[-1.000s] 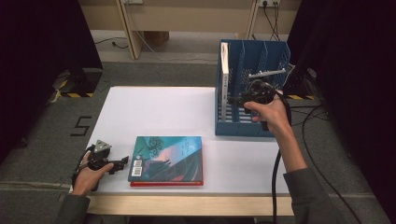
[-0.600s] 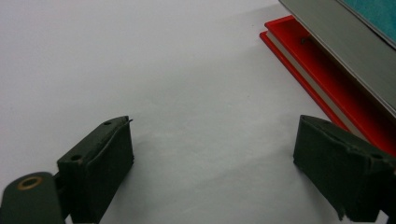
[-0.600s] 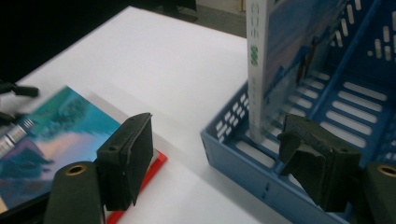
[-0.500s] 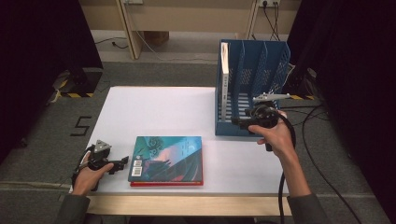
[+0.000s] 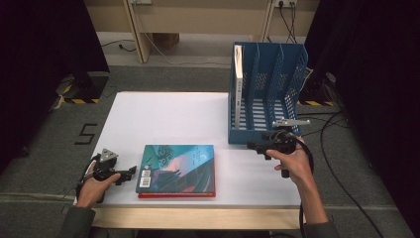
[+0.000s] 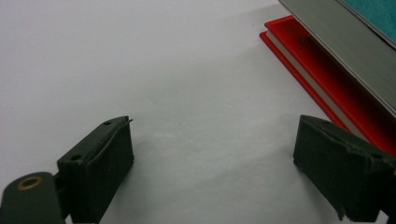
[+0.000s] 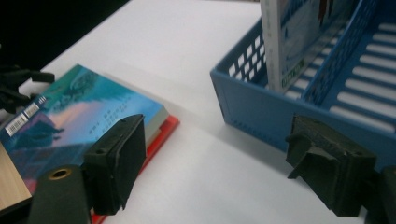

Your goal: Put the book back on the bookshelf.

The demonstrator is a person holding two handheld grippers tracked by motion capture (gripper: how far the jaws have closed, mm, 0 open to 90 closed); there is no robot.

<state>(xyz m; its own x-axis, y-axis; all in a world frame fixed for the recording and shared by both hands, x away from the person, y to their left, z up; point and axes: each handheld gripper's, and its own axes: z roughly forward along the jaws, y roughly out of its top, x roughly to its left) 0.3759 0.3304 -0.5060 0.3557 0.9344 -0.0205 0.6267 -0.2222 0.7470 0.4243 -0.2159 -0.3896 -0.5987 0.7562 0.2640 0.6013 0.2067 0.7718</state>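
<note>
A book with a teal picture cover (image 5: pixel 177 167) (image 7: pixel 79 109) lies flat on a red book (image 5: pixel 176 195) (image 6: pixel 322 79) near the table's front edge. A blue slotted file rack (image 5: pixel 267 94) (image 7: pixel 327 88) stands at the right, with one book upright (image 5: pixel 238 84) (image 7: pixel 292 37) in its left slot. My left gripper (image 5: pixel 130 172) (image 6: pixel 224 182) rests open on the table just left of the stacked books. My right gripper (image 5: pixel 253 145) (image 7: pixel 224 172) hovers open in front of the rack, pointing left, with nothing between its jaws.
The white table (image 5: pixel 163 119) is bare across its far left half. Black cables (image 5: pixel 341 148) trail on the grey floor at the right. A floor marker reading 5 (image 5: pixel 85 134) lies left of the table.
My right gripper has drawn back from the rack toward the table's front and now hangs lower, in front of the rack. The left gripper has stayed put.
</note>
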